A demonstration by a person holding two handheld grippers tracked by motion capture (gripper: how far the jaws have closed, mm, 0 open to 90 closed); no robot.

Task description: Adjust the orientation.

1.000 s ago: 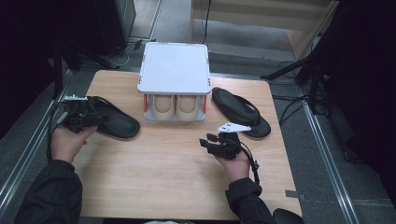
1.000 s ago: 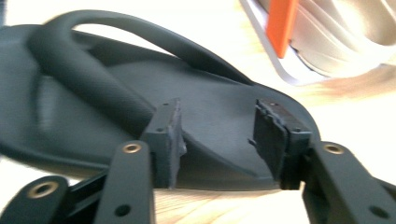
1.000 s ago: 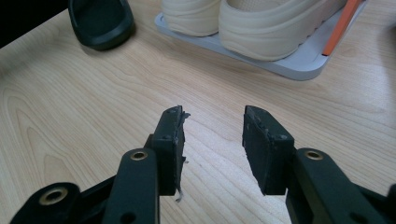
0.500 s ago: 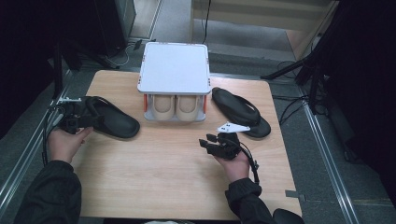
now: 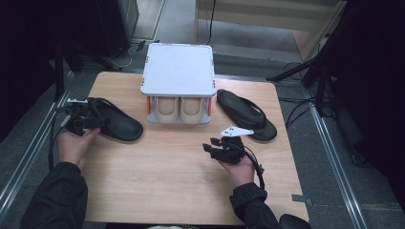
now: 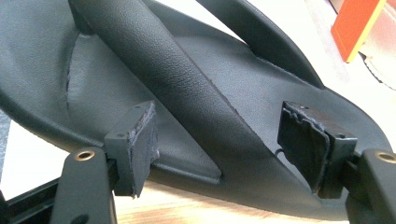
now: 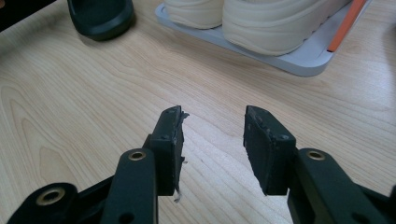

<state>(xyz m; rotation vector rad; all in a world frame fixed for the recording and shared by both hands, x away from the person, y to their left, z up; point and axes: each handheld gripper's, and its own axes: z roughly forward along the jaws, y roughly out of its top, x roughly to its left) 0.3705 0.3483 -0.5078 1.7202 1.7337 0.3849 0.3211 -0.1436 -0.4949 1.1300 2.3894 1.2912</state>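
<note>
The left tool (image 5: pixel 86 119), jaws just opened wide, straddles the strap of the black sandal (image 5: pixel 114 121), which stretches lengthwise toward the shoe rack (image 5: pixel 177 71); pads clear of it.

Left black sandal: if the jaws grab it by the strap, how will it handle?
The left sandal looks like soft foam or rubber, so probably light. Its strap appears pliable, so it may stretch and let the sole dangle. The flat sole on the table should slide rather than roll or tip.
</note>
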